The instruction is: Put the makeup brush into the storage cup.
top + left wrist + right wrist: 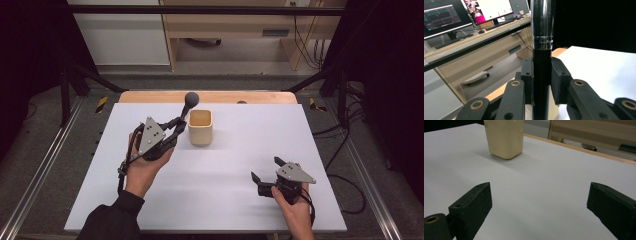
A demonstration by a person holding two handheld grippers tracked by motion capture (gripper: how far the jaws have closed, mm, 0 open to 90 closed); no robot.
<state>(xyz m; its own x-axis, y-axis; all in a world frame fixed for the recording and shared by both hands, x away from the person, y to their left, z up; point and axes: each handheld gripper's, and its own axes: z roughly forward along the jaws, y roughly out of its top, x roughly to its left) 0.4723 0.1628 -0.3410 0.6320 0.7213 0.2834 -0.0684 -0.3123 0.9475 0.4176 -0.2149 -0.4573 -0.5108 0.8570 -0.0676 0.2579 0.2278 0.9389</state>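
Observation:
A cream cup (200, 127) stands upright on the white table top (225, 190), a little behind its middle. My left gripper (180, 121) hovers just left of the cup, shut on a utensil (190, 100) with a round grey head that rises above the cup's back left rim. In the left gripper view my left gripper (541, 75) has both pads pressed on the utensil's black handle (541, 62), and the chrome shaft runs upward from them. My right gripper (266, 169) rests open near the front right of the table. In the right gripper view, my right gripper (539, 205) has nothing between its fingers and the cup (504, 137) stands farther off.
A wooden strip (210, 96) edges the table's far side. Beyond it are a desk with monitors (446, 17), a keyboard and cables on the floor. Dark frame posts (65, 80) stand at both back corners. White surface lies open between cup and right gripper.

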